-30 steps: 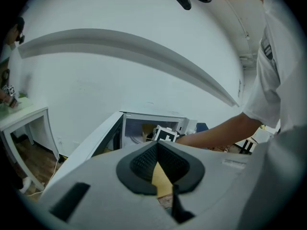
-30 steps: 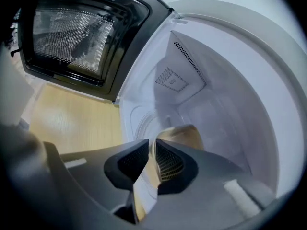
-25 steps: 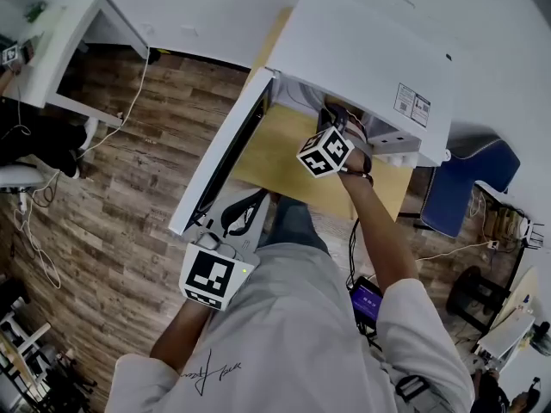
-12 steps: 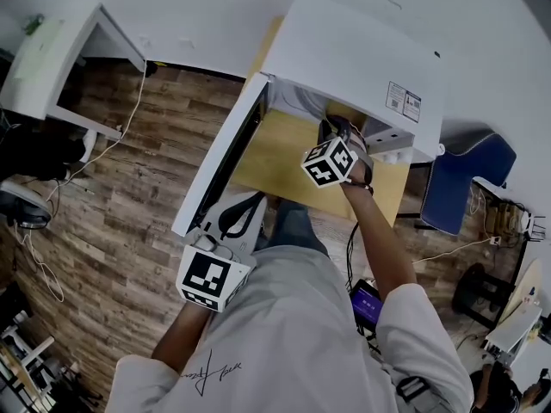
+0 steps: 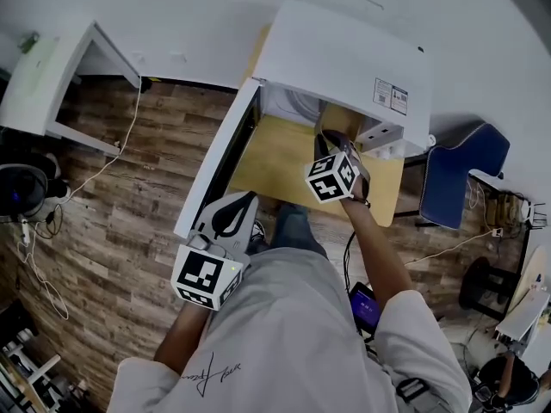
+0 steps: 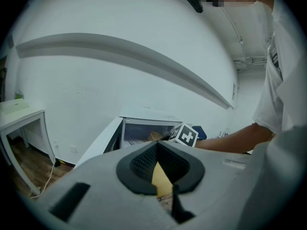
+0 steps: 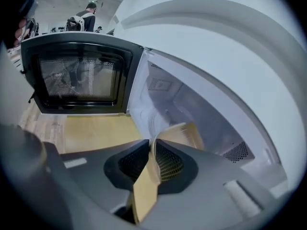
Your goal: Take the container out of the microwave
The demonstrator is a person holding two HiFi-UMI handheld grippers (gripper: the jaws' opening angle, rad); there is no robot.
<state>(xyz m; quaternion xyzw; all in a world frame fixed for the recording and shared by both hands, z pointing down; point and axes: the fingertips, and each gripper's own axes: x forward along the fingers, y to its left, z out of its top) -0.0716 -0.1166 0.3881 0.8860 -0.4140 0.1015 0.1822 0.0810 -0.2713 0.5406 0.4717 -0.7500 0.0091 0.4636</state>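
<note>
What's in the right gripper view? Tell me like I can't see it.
The right gripper pinches the thin wall of a tan container, with the open white microwave right behind it. The microwave's dark-windowed door stands swung open at the left, above a yellow wooden tabletop.

Bright, even light; fisheye-warped edges.
</note>
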